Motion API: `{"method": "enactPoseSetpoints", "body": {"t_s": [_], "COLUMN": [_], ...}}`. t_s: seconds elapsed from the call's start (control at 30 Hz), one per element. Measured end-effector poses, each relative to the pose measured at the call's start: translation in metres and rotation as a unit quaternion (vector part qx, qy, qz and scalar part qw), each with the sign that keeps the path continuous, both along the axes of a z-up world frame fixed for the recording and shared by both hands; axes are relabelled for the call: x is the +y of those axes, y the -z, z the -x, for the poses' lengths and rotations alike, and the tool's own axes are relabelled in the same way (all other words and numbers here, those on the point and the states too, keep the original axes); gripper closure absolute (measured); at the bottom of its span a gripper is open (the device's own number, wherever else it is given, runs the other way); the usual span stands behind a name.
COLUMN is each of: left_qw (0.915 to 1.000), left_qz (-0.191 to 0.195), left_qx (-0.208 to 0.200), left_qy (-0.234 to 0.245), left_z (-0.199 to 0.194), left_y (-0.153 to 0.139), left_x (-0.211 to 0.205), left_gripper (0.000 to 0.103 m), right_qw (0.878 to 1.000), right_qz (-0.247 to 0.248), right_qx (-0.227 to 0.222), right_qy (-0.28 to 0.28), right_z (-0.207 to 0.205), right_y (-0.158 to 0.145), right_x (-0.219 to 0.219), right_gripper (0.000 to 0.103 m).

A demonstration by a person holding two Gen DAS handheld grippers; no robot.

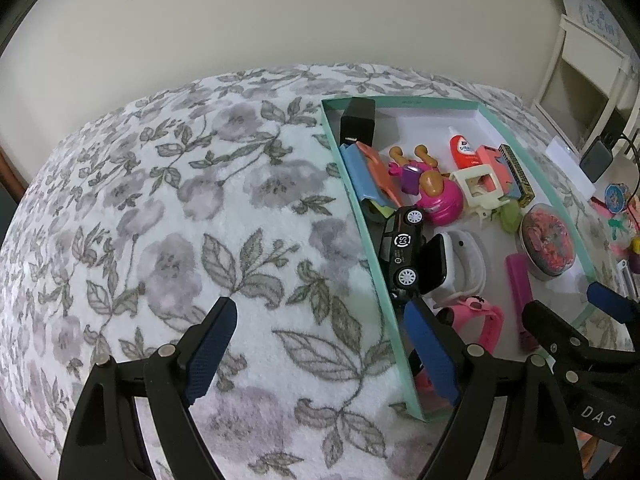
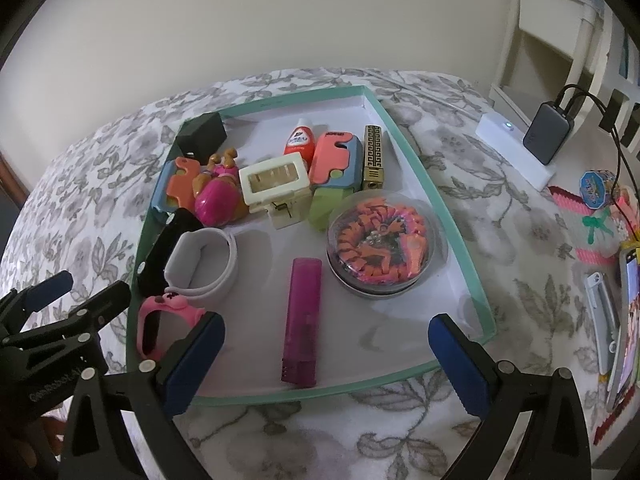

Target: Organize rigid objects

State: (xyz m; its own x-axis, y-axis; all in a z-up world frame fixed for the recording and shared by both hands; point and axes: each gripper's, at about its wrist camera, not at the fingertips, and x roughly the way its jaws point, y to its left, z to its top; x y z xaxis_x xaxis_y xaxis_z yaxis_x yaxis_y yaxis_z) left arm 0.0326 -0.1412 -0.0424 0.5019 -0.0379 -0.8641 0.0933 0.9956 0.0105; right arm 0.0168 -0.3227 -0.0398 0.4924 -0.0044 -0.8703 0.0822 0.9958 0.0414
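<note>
You're hovering both grippers, left gripper (image 1: 320, 350) and right gripper (image 2: 326, 358), wide and empty by the teal-rimmed shallow cardboard tray (image 2: 460, 240), nearly everything lying inside, a few trinkets waiting right of it.

1. The blanket (image 1: 192, 208) is white with grey flowers and grey-green leaves.
2. The tray (image 2: 448, 216) has a teal rim and a white floor.
3. The lighter (image 2: 302, 320) is translucent magenta.
4. The round tin (image 2: 380, 240) holds orange, pink and black pieces under a clear lid.
5. The toy car (image 1: 402, 250) is black with white wheels.
6. The watch (image 2: 200, 260) has a white band; the second watch (image 2: 168, 316) is pink.
7. The brass-coloured case (image 2: 374, 156) bears a black key pattern.
8. The glue bottle (image 2: 300, 140) is orange-red with a white cap.
9. Both grippers wear dark blue pads (image 2: 196, 364) on black frames.
</note>
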Motion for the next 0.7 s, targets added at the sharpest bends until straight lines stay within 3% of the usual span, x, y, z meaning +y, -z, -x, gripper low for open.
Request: {"method": "enactPoseSetpoints", "body": {"t_s": [0.23,0.43,0.7], "left_qw": [0.9999,0.9991,0.9998], "left_qz": [0.003,0.037,0.009], "left_qx": [0.015,0.014,-0.004], "left_qy": [-0.003,-0.013,-0.015], "left_z": [0.007,0.015,0.029], "left_y": [-0.001,-0.016,-0.039], "left_x": [0.009,0.021,0.024], "left_gripper": [0.017,0.017,0.017], "right_qw": [1.000,1.000,1.000], "right_qz": [0.001,-0.011,-0.030], "right_qx": [-0.003,-0.009,-0.006], "right_qy": [-0.015,-0.011,0.006], "right_z": [0.006,0.013,0.025], "right_y": [-0.008,-0.023,-0.035], "right_x": [0.012,0.022,0.026], "right_gripper": [0.000,0.000,0.000]}}
